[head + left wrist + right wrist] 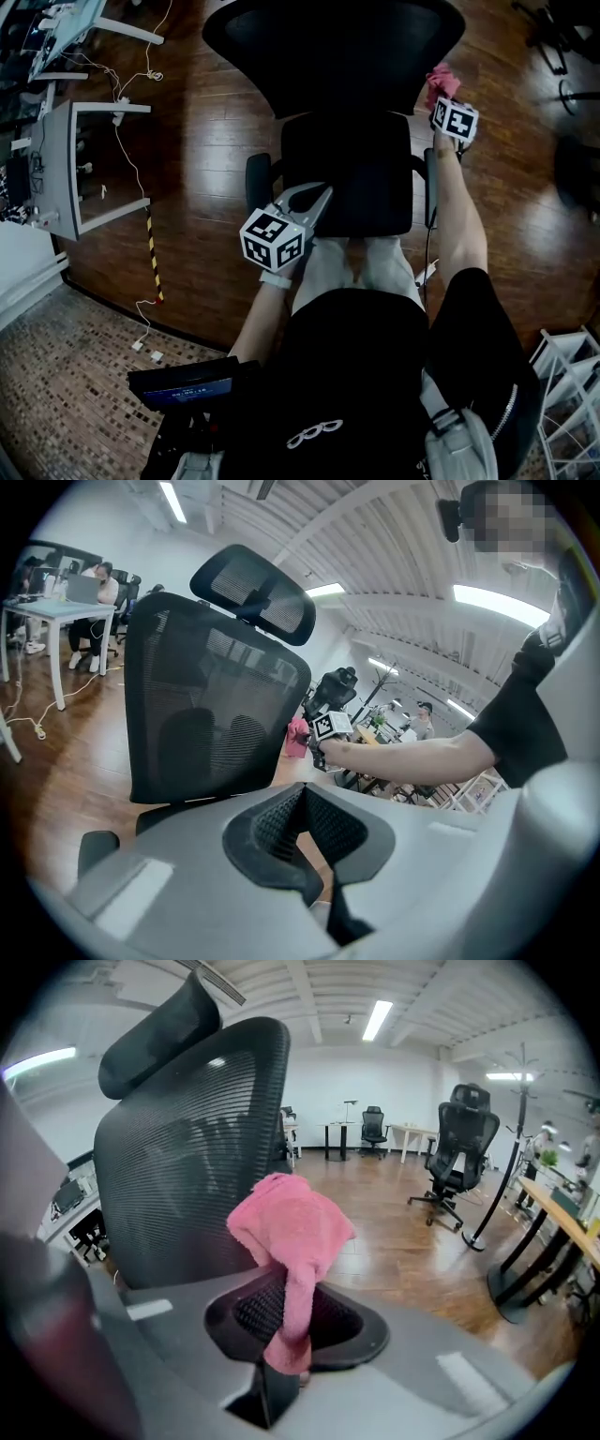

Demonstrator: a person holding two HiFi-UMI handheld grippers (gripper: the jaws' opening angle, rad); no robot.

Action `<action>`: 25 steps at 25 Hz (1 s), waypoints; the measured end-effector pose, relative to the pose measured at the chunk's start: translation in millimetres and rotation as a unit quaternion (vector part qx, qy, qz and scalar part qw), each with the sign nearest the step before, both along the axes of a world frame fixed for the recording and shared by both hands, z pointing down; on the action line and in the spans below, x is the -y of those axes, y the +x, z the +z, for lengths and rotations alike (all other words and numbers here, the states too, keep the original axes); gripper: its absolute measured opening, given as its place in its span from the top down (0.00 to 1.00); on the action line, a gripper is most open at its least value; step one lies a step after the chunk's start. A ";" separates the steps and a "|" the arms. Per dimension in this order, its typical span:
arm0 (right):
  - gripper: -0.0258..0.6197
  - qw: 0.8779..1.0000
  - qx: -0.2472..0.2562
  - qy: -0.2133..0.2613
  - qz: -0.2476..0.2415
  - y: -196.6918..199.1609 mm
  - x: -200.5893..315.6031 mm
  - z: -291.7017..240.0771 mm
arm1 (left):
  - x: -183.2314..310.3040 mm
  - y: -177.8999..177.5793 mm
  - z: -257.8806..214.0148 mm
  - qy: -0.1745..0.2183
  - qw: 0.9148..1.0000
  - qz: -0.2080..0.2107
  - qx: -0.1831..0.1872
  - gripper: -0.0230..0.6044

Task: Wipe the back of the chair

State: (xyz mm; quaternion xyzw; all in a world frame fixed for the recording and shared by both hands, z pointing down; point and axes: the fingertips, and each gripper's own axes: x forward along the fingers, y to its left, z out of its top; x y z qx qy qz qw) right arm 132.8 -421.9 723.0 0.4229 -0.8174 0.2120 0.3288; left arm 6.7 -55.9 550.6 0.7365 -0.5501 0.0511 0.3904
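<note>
r gripper point(281, 1335) clamped on pink cloth point(291, 1232). cloth bunches past jaw tips, long axis along jaws, at edge of upright mesh chair back point(187, 1166); contact unclear. l gripper point(305, 841) closed, empty.

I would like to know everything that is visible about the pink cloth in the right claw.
The pink cloth looks soft and fluffy, like terry or microfibre, in one plain colour. The right claw is shut on a narrow lower strip of it, and the bunched upper part bulges, rumpled, above the claw. It is held up beside one side edge of the black mesh chair back. Whether it touches the mesh cannot be told.
</note>
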 end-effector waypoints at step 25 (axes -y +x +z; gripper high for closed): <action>0.89 0.974 -0.033 0.024 -0.223 -254.0 -143.0 4.7 | -72.4 -103.3 16.8 0.007 0.998 -0.055 -0.027 0.98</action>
